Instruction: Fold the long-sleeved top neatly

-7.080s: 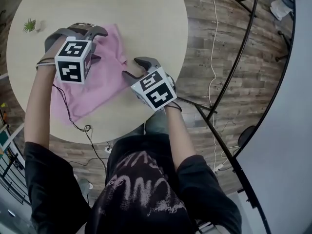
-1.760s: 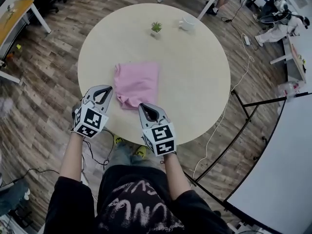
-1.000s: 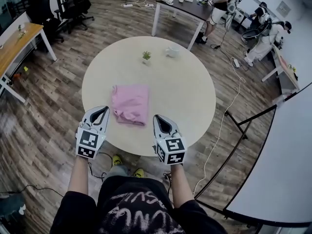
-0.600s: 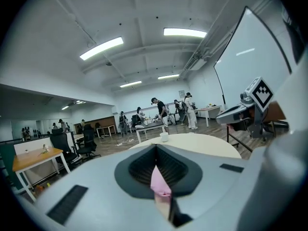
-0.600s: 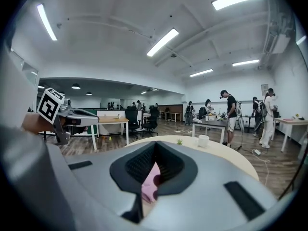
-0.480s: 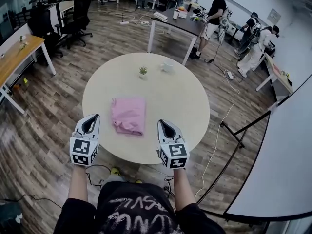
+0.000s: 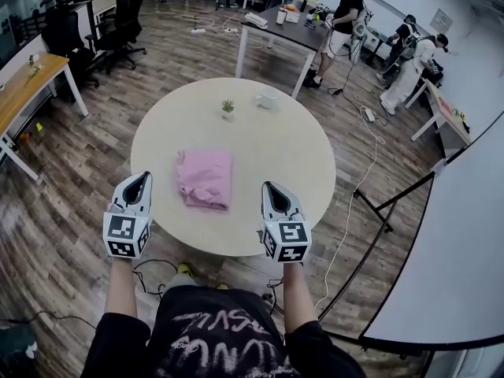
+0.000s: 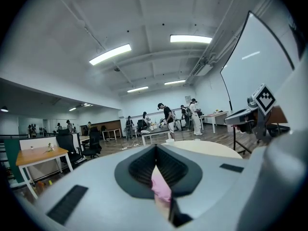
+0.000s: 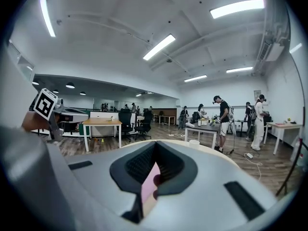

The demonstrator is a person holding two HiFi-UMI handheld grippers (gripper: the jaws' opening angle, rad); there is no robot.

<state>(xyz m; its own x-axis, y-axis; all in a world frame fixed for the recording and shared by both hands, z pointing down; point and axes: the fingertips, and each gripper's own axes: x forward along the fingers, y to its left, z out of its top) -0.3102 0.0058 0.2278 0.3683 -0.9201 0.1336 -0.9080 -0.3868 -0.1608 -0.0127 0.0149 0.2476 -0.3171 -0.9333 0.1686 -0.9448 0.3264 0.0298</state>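
Our pink top [image 7: 205, 179] lies folded mid-frame on the round table [image 7: 291, 156], our left gripper [image 7: 139, 179] and right gripper [image 7: 271, 189] lower down (both clenched, empty)

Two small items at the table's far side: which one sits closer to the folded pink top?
The small potted plant. The white cup stands to its right, further from the pink top.

One top [image 7: 204, 179], one plant [image 7: 227, 108], one cup [image 7: 268, 99].
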